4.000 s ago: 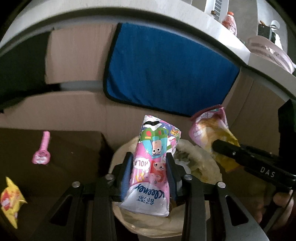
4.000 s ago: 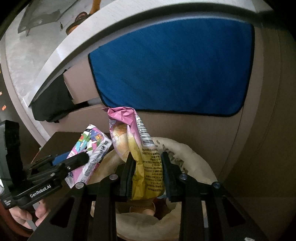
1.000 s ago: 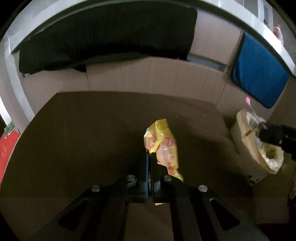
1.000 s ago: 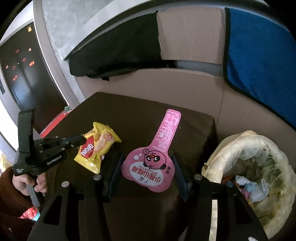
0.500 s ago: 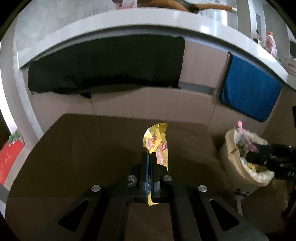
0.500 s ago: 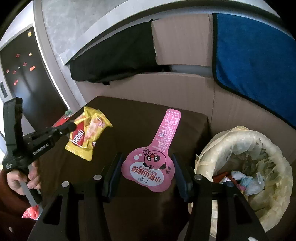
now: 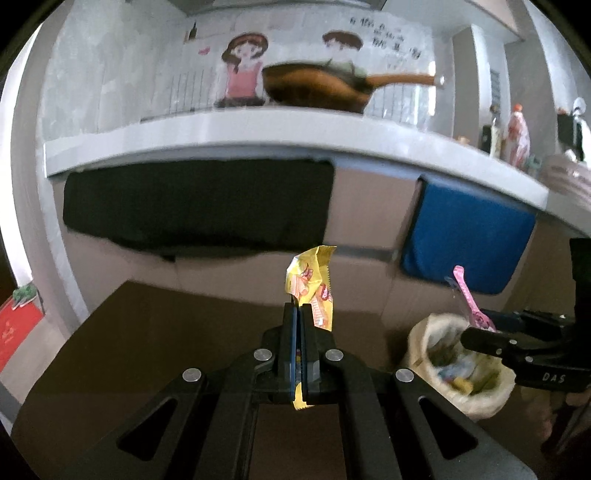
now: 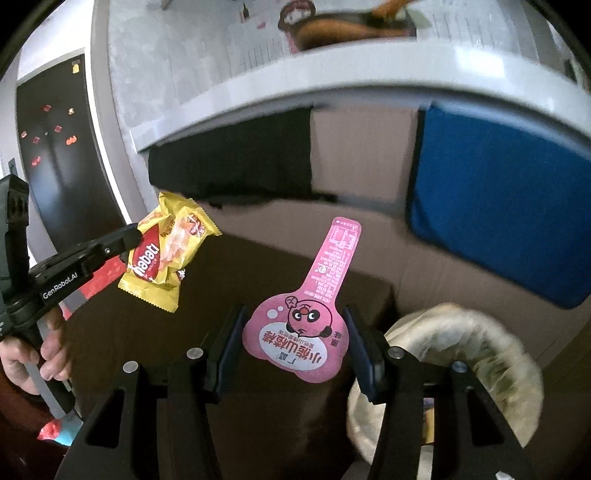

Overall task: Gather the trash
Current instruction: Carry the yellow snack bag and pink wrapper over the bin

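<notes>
The left gripper [image 7: 298, 325] has lifted the yellow snack bag [image 7: 311, 286] off the table [image 7: 155, 332], and the right gripper [image 8: 293, 347] brought the pink wrapper [image 8: 300, 338] nearer the trash bin [image 8: 480, 332]

Dark brown desk and grey shelf above it.

Desk [image 7: 166, 350] fills the lower half of the left wrist frame and the lower centre of the right wrist frame [image 8: 258, 266]; top is flat and dark brown, bare where it shows. Its far edge meets a tan panelled wall. Grey shelf [image 7: 258, 129] runs across the upper middle of the left wrist frame; a brown pan [image 7: 317, 86] with a long handle sits on it at centre, bottles [image 7: 517, 136] stand on it at the right end, blurred. Same shelf [image 8: 332, 85] arcs across the top of the right wrist frame, pan [image 8: 332, 29] at top centre.
</notes>
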